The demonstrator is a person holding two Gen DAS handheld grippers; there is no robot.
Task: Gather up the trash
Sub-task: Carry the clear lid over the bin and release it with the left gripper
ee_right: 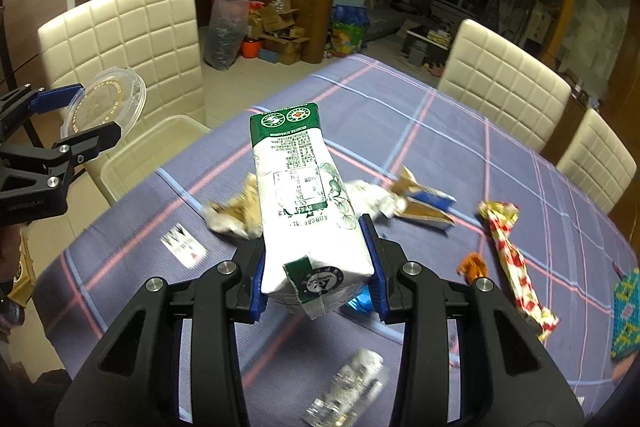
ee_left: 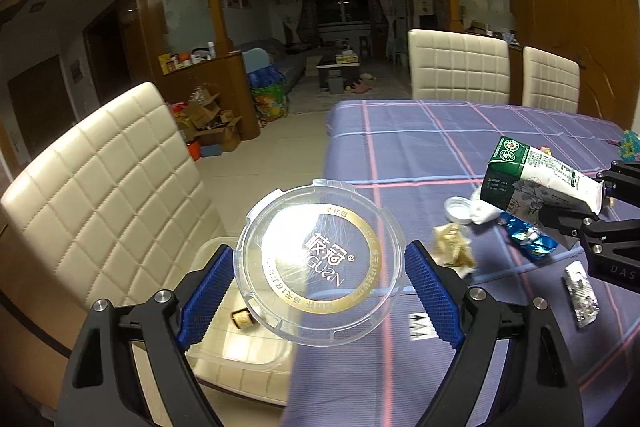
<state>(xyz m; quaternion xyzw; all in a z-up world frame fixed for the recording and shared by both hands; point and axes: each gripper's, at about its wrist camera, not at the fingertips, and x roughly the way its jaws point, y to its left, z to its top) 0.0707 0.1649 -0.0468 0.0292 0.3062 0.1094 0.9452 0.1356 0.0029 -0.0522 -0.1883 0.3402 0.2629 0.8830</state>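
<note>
My left gripper (ee_left: 320,263) is shut on a clear round plastic lid (ee_left: 320,267) with a gold ring, held above a clear plastic bin (ee_left: 240,347) on the chair seat by the table's left edge. My right gripper (ee_right: 316,263) is shut on a green and white milk carton (ee_right: 304,195), lifted over the table. The carton also shows in the left wrist view (ee_left: 536,179). The lid shows in the right wrist view (ee_right: 104,103) with the left gripper (ee_right: 76,115).
On the purple plaid tablecloth (ee_right: 460,147) lie crumpled paper (ee_left: 454,243), a white cap (ee_left: 458,209), a blue foil wrapper (ee_left: 528,235), a blister pack (ee_left: 582,295), a torn blue box (ee_right: 424,207) and a red-checked wrapper (ee_right: 512,255). Cream chairs (ee_left: 100,195) surround the table.
</note>
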